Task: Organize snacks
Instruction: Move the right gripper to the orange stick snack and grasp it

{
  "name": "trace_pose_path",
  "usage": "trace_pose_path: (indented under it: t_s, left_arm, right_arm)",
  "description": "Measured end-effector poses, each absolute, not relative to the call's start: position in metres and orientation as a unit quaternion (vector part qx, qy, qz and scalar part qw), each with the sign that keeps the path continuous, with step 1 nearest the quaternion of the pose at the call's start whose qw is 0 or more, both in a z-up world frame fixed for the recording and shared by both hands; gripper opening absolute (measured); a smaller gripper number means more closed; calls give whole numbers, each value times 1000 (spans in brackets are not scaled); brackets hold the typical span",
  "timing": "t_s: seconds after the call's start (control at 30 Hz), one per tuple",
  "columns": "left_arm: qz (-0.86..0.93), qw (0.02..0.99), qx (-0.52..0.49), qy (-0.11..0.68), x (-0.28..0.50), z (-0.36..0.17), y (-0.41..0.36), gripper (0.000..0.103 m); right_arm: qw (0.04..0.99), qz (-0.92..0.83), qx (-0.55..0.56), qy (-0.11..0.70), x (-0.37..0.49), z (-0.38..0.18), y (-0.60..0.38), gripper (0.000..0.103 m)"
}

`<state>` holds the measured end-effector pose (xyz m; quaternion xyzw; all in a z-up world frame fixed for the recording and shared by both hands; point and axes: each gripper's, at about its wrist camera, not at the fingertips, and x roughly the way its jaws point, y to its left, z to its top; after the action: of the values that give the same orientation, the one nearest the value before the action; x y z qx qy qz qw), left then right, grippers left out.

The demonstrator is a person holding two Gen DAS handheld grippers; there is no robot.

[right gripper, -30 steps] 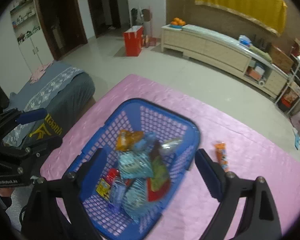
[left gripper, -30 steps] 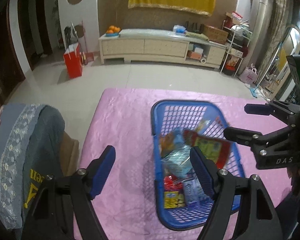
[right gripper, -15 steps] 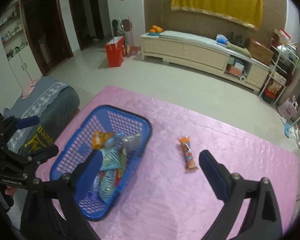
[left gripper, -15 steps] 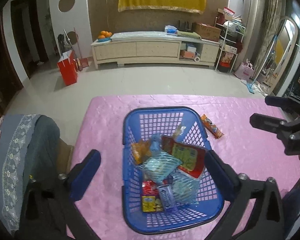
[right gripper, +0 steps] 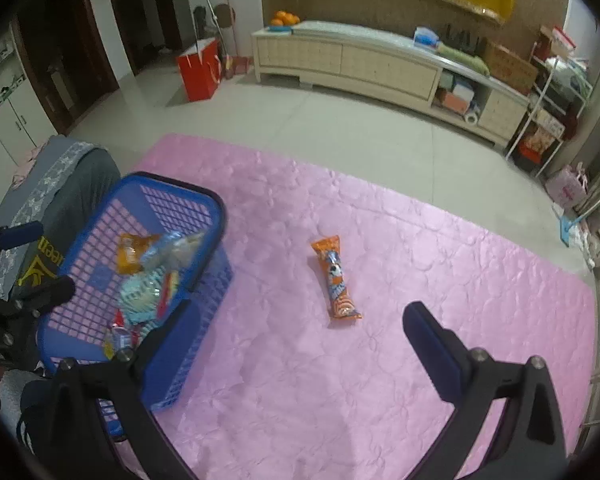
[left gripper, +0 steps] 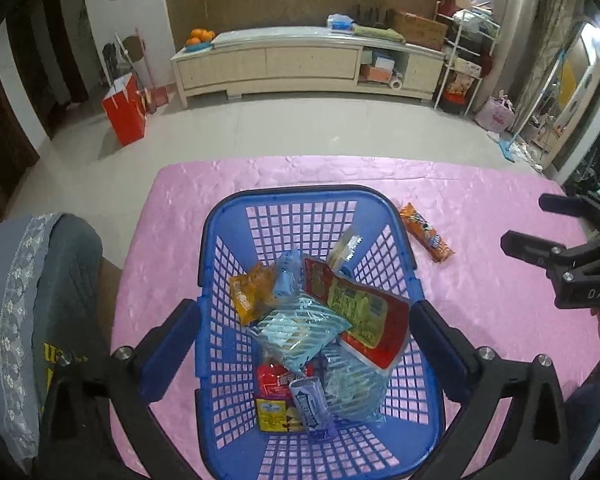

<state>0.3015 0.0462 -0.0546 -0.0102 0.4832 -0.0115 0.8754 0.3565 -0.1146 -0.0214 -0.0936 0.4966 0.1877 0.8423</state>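
One orange snack bar (right gripper: 335, 278) lies alone on the pink tablecloth (right gripper: 440, 280), just right of the blue basket (left gripper: 220, 248) that holds the other packets. The right gripper (right gripper: 300, 344) has just been opening and hangs empty over the cloth near the bar; the left gripper (left gripper: 304, 336), released wide, straddles the basket with nothing pinched. A slanted approach could skid the slick wrapper away or bunch the cloth. Nothing blocks the bar.

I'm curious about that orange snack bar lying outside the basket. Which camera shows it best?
The right wrist view: the orange snack bar lies whole near the middle, on the pink cloth. The left wrist view shows it off to the side beside the basket.
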Motion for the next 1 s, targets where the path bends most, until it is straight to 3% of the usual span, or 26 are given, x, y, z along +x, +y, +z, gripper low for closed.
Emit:
trace_pose_path:
  t_s: [0.37,0.63,0.67,0.73,0.87,0.93,1.0]
  left_arm:
    - [-17,853,-44,520,341,-85,51,103]
    - [-20,850,-30,526,358,-100,48,103]
    - [-22,850,-31,525,360,-100,48,103]
    - [-25,848,-30,528,363,-105,47,103]
    - [-14,845,-17,534,367,-113,47,103]
    - [-18,844,-21,536,369,-117,50,103]
    - [-18,842,-22,539,370,-119,51,103]
  right_arm:
    - [813,194,-95,541,391,-78,-118,102]
    - [815,206,-102,531,407,-106,-117,101]
    - [815,208,-106,531,409,-110,-117,98]
    - [809,209,-109,539,414,-120,-117,83]
    - [795,207,-114,559,423,-144,-115,67]
    - [787,207,-118,569,425,-156,-112,39]
    - [792,198,-139,560,423,-160,-108,31]
